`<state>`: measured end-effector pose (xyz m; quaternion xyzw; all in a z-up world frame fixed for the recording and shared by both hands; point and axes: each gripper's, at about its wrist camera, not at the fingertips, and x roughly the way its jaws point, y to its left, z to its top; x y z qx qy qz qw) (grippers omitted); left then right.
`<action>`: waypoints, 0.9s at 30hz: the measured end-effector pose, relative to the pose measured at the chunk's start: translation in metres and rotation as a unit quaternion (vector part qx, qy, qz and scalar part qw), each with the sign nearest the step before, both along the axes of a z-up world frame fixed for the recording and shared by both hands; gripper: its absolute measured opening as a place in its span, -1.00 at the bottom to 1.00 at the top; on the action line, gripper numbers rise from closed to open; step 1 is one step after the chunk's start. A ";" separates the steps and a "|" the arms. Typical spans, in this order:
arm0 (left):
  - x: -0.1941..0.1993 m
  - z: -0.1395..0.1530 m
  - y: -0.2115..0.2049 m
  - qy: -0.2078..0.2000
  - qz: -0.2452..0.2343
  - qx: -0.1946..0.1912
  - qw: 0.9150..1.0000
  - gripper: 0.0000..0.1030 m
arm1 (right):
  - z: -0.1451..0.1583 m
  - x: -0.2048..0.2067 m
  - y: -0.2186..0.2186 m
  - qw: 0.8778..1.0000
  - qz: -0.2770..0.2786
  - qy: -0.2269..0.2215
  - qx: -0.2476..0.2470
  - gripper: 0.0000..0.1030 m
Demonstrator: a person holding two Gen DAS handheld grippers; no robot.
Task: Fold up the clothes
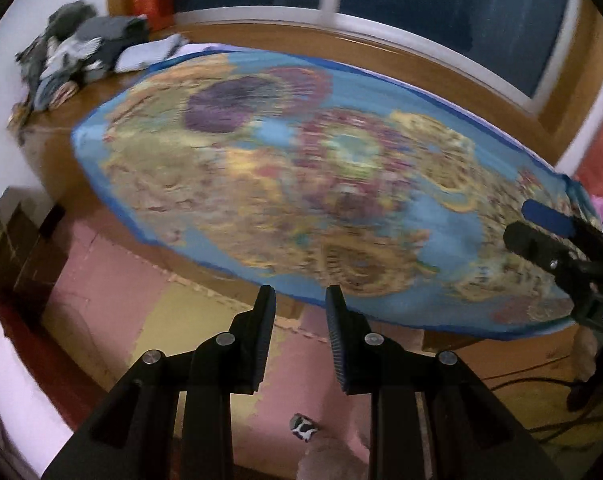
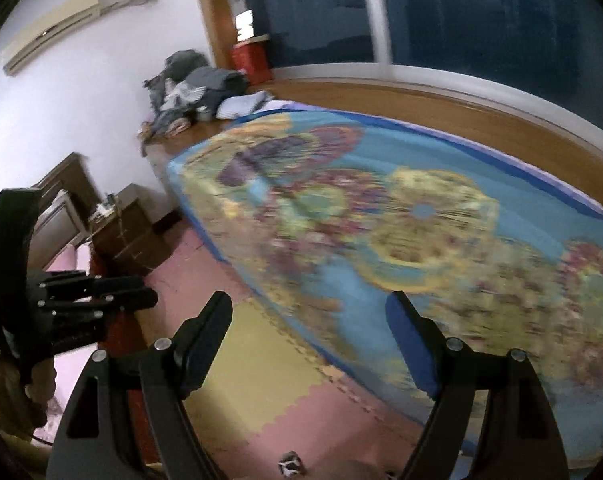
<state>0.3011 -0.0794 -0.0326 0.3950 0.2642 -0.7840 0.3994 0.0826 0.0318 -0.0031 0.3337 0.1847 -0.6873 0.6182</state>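
Both hand-held grippers, left (image 1: 299, 296) and right (image 2: 309, 304), are held agape and empty; the rumpled grey-blue clothes heap (image 2: 193, 88) lies far across the floral blue bedsheet (image 2: 381, 216).

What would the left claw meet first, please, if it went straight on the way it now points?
Probably the near edge of the floral blue sheet over the table: the open left claw aims at it, empty. Blur leaves depth unclear.
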 end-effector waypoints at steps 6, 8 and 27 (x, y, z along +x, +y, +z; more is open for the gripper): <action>0.044 0.009 -0.073 -0.019 0.000 -0.042 0.999 -0.50 | -0.003 0.060 -0.068 1.000 0.011 -0.008 -0.001 0.56; 0.053 0.012 -0.107 -0.017 -0.003 -0.054 0.998 -0.50 | -0.004 0.080 -0.091 1.000 0.014 -0.011 -0.001 0.56; 0.079 0.003 -0.388 -0.030 -0.130 -0.043 0.990 -0.50 | -0.061 0.105 -0.337 0.971 -0.176 -0.152 0.056 0.56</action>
